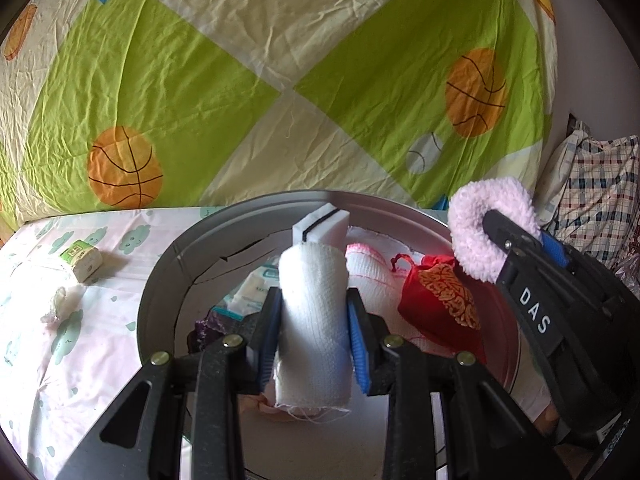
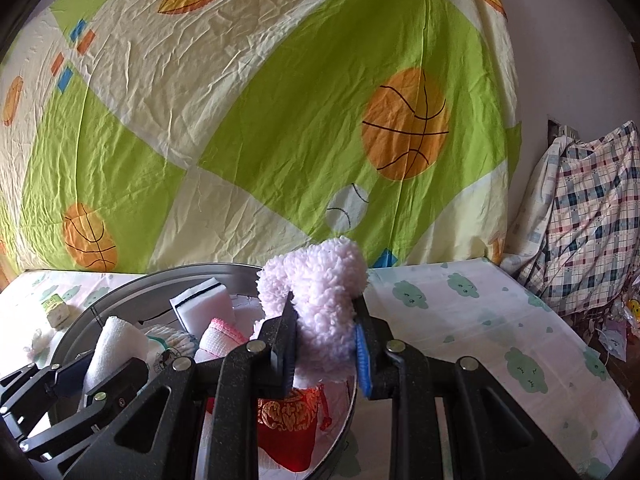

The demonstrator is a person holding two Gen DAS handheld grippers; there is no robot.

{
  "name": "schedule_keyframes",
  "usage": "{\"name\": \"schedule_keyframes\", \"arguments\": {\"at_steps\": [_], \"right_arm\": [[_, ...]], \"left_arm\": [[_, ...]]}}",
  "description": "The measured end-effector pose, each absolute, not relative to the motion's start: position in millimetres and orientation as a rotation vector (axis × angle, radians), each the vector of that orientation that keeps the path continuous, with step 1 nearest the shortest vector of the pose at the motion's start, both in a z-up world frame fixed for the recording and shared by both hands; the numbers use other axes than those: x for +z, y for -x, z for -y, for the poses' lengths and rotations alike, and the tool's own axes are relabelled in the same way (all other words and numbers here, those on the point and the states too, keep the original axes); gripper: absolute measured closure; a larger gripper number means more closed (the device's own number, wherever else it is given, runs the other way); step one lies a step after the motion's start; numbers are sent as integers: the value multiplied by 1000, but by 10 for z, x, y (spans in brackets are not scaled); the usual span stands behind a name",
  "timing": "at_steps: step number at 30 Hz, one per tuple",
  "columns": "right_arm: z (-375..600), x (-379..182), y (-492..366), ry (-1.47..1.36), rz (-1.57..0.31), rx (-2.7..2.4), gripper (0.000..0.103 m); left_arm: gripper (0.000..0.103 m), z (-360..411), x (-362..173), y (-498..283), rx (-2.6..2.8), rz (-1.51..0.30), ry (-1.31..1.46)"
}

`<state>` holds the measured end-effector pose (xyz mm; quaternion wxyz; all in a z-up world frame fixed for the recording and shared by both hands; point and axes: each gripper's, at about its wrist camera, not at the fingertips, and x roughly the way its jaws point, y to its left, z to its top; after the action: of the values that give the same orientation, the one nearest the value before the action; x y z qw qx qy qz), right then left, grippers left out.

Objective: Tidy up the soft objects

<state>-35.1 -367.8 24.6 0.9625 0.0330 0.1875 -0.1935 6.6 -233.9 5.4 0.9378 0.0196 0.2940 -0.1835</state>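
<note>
Only the left wrist view shows the far left of the counter: a small green-and-cream packet (image 1: 82,261) lies well toward the counter's left edge, with a crumpled white wad (image 1: 60,303) just in front of it. Its middle is filled by the left claw (image 1: 313,332), closed on a rolled white cloth (image 1: 314,320) that stands upright between the blue pads over the round metal tin (image 1: 160,280). Inside the tin, from left to right, this view picks out a pale wipes pack (image 1: 256,288), a white sponge with a black stripe (image 1: 320,226) leaning on the far wall, a pink-edged white roll (image 1: 370,276) and a red pouch with gold pattern (image 1: 438,306). At the right the other claw enters from the lower corner, angled up toward the tin's far right rim.

The right wrist view alone shows the counter's right side, its cloud-print cover (image 2: 480,320) bare as far as the right edge, and a plaid bundle (image 2: 592,216) beyond it. Here the right claw (image 2: 324,344) clamps a fluffy pink scrunchie (image 2: 320,292), held above the tin's right rim and pointing slightly downward. The left claw sits low at the left, tilted down into the tin. A green-and-cream basketball sheet (image 2: 280,120) hangs behind the counter.
</note>
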Motion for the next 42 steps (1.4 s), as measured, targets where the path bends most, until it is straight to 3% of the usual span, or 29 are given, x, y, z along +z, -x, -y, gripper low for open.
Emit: {"name": "schedule_keyframes", "arguments": {"at_steps": [10,11,13,15,17,23,42], "right_arm": [[3631,187,254,-79,-438,-320,77],[3630,181,247,-88,-442,-294,72],[3627,169,245,-103,-440,-256,62],[3608,169,268,-103,-423,-257,36],[3587,197,320,-93,-386,-266,30],[3638,271,477,-125,-299,-319,22],[3702,270,792,-222,-179,-427,22]], "left_arm": [[72,2328,-3,-112,-347,-628,-71],[71,2320,-9,-117,-344,-631,-67],[57,2311,-17,-129,-347,-640,-61],[13,2292,-14,-119,-346,-639,-50],[1,2251,25,-75,-330,-603,-31],[1,2166,94,-38,-328,-553,-1],[1,1841,147,78,-141,-385,-69]]}}
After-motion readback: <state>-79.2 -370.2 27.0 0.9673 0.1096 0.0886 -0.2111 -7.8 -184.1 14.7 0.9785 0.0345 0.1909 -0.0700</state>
